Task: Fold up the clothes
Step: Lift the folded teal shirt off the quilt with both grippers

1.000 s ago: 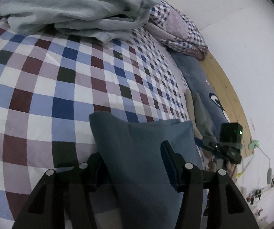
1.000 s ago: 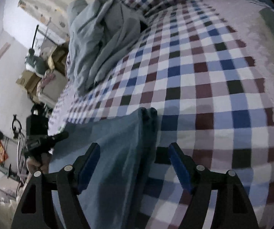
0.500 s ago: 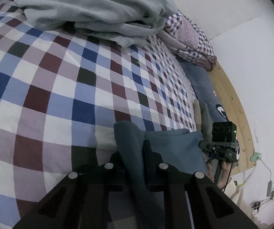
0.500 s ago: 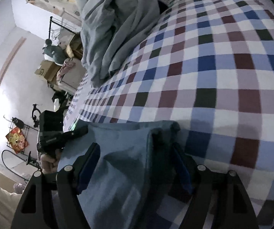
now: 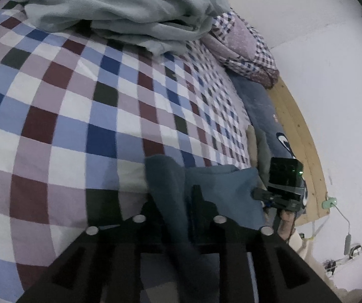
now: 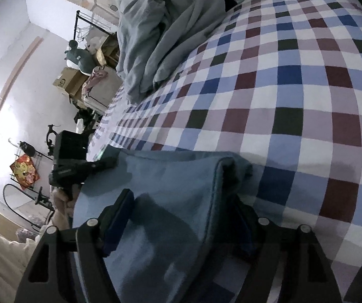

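A blue garment (image 5: 226,186) lies on the checkered bed sheet (image 5: 75,106) near the bed's edge. My left gripper (image 5: 174,197) is shut on one corner of it, and a bunched fold of the cloth rises between the fingers. In the right wrist view the same blue garment (image 6: 171,174) spreads under my right gripper (image 6: 181,209), which stands open with the folded edge and corner between its blue pads. Each gripper shows in the other's view: the right gripper body (image 5: 282,184), and the left gripper body (image 6: 72,156).
A grey-green quilt (image 5: 120,7) is heaped at the far end of the bed, with a checkered pillow (image 5: 241,40) beside it. Blue patterned cloth (image 5: 259,111) lies along the wooden bed frame (image 5: 299,131). Boxes (image 6: 72,80) and a rack stand beyond the bed.
The left gripper went from open around the garment's corner to shut on it and raised a fold. The right gripper moved closer over the other corner and stayed open.
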A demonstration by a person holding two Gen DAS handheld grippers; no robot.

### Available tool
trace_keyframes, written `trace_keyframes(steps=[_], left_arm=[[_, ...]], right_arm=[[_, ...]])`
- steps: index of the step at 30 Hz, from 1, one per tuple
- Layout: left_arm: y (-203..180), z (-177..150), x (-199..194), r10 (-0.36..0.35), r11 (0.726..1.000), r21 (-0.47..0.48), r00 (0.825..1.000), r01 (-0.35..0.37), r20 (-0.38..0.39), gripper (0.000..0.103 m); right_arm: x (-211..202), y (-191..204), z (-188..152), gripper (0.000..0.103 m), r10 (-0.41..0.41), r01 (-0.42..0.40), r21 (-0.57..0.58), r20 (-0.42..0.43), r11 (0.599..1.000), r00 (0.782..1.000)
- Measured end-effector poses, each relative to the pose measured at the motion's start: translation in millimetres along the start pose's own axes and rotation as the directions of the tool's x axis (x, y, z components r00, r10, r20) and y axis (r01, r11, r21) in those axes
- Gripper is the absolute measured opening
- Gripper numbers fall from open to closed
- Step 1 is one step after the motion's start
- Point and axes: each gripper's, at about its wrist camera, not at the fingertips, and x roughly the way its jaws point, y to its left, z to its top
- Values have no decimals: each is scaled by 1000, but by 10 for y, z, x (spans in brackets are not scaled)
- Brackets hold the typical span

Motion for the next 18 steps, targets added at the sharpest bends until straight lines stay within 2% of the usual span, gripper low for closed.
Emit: trace_keyframes(steps=[2, 3, 5, 8, 9, 11, 13, 18], left_arm=[[-48, -6, 8, -16, 1000, 13, 1000, 16, -4, 40], [-73, -8, 15, -22, 1000, 17, 1000, 22, -4, 42], [-116, -8, 29, -22, 999, 24, 1000, 22, -1, 49], [-147, -12, 51, -11, 999, 32, 1000, 11, 8, 49], [-153, -15, 54, -5, 999, 34, 1000, 4, 14, 47], [-162, -17, 53, 21, 999, 35, 999, -22, 28, 10], [-170, -9, 31, 32, 999, 39, 998, -34, 50, 6], [-451, -12, -151, -4, 992, 125, 991, -13, 135, 5]], right_arm=[[4, 0, -11, 70, -8, 8, -2, 1, 1000, 1000], [3, 1, -16, 68, -16, 16, -4, 4, 1000, 1000], [10, 17, -25, 52, -39, 39, -15, 6, 999, 999], [43, 97, -37, 30, -98, 98, -52, 6, 994, 995], [30, 143, -42, 27, -118, 119, -65, 15, 991, 993], [-39, 264, -55, 17, -158, 162, -90, 49, 983, 986], [-107, 384, -68, 14, -197, 206, -114, 85, 972, 977], [-280, 685, -101, 11, -287, 315, -165, 176, 935, 942]])
